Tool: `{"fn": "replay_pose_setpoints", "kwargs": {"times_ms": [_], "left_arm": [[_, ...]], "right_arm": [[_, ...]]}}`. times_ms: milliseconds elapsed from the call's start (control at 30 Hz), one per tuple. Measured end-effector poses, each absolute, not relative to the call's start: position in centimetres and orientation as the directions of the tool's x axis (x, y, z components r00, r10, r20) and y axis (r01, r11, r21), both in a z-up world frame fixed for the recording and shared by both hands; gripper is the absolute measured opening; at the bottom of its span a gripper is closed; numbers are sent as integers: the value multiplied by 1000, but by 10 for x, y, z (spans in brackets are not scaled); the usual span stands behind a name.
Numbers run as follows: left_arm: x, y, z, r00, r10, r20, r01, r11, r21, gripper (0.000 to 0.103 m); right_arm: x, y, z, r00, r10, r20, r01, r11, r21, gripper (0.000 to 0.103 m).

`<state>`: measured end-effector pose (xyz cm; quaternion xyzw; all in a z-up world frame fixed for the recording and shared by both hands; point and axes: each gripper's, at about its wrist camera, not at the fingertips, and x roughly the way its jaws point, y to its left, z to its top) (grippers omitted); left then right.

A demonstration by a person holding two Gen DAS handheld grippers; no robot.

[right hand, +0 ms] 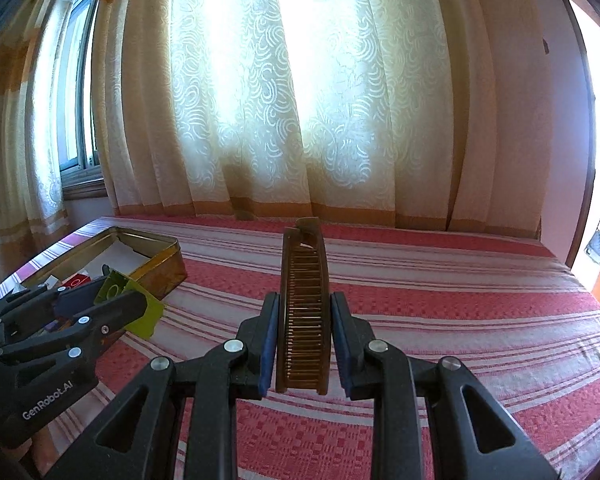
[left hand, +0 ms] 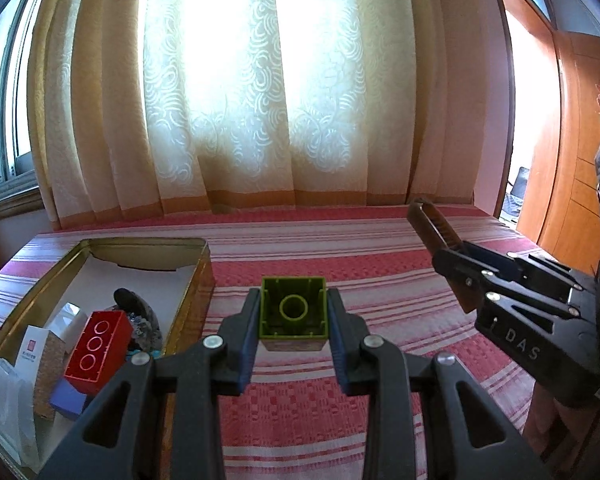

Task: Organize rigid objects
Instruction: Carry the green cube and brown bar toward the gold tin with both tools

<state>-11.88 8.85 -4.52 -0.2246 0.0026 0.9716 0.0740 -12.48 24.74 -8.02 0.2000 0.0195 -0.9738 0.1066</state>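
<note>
Holding red brick (left hand: 96,351): open tin (left hand: 204,268)

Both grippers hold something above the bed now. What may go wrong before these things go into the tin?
1. The tin already holds a red block and small boxes, so the green block in the left gripper may land on top and tip out.
2. The brown comb sticks far past the right gripper; its tip may catch the tin's rim.
3. The grippers are side by side and may bump.
</note>
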Motion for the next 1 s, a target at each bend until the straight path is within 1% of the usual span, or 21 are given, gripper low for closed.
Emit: {"fn": "replay_pose_setpoints", "kwargs": {"times_ms": [1000], "left_arm": [[-80,68,-35,-926,136,-352,-138,-990,-19,30]], "right_arm": [[-83,222,-73,-926,-236,-296,248,-969,-5,28]]}}
